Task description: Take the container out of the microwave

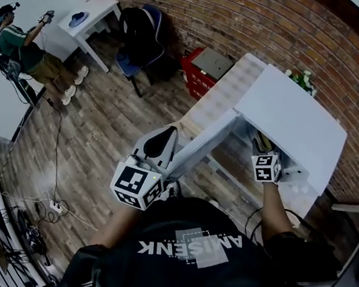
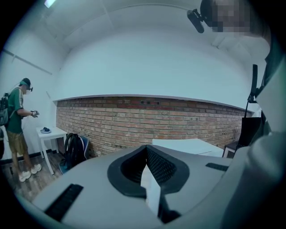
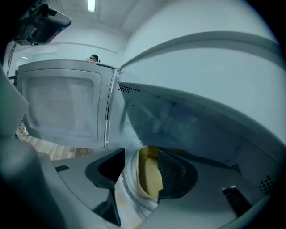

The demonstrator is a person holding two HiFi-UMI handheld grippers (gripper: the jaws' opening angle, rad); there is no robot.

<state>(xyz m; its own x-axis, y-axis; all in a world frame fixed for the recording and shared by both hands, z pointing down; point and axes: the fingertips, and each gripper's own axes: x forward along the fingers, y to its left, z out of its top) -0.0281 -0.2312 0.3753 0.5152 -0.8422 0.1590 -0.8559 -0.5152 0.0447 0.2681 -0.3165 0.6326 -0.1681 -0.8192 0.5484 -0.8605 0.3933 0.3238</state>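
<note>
Inside the open microwave: right gripper lined up on the container, grasp not yet made.

Container, a yellowish tub, sits on the glass turntable within the cavity; door swung wide. Right jaws stand fully spread with the tub between them, one pad close beside its wall, the other clear of it; nothing gripped. Left gripper is held outside beside the door, jaws closed together and empty. Recommended: advance until both pads flank the tub below its rim, centre it, close firmly without crushing, lift just clear of the turntable, then draw straight back, level, avoiding cavity roof and door frame.
</note>
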